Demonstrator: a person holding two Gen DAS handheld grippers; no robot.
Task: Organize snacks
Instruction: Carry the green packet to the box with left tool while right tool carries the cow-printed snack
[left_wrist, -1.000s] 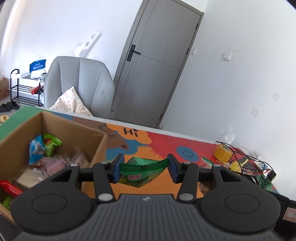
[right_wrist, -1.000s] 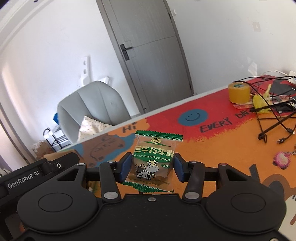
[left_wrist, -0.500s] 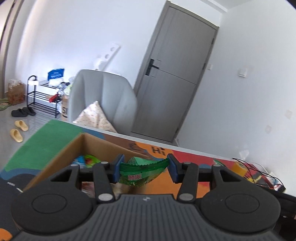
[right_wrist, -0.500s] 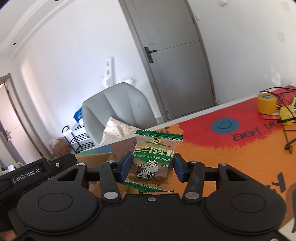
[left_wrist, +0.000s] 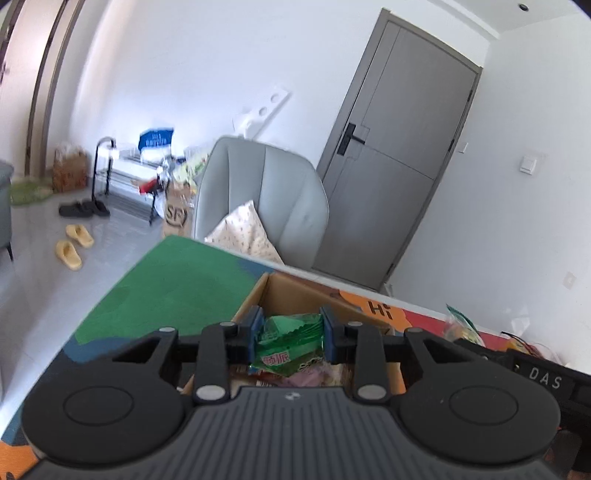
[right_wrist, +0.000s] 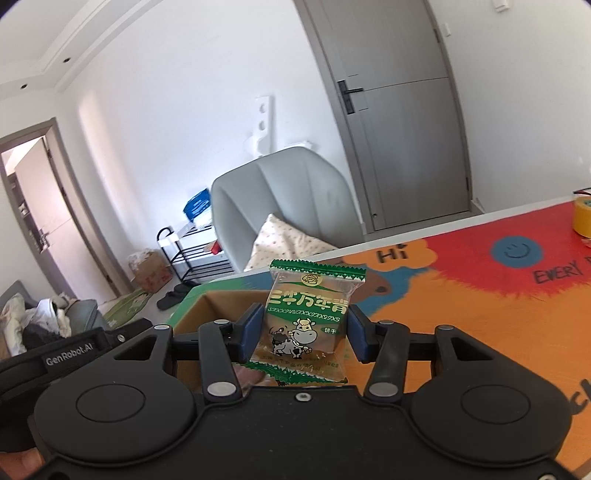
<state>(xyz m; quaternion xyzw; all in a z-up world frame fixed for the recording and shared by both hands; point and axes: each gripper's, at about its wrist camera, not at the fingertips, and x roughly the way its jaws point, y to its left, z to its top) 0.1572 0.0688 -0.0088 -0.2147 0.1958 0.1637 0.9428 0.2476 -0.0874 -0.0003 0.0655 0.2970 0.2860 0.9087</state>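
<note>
both wrist views: near, angled down | shared: cardboard box (left_wrist: 295, 295), door (right_wrist: 399, 110)

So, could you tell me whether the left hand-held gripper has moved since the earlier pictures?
Yes. The left hand-held gripper, its jaws just closing tighter on the green snack packet, has swung left from the orange tabletop to over the cardboard box.

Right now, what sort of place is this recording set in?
Most likely a lived-in home room, not a lab: a grey armchair with a cushion, slippers beside a shoe rack, and a table with a colourful mat.
</note>
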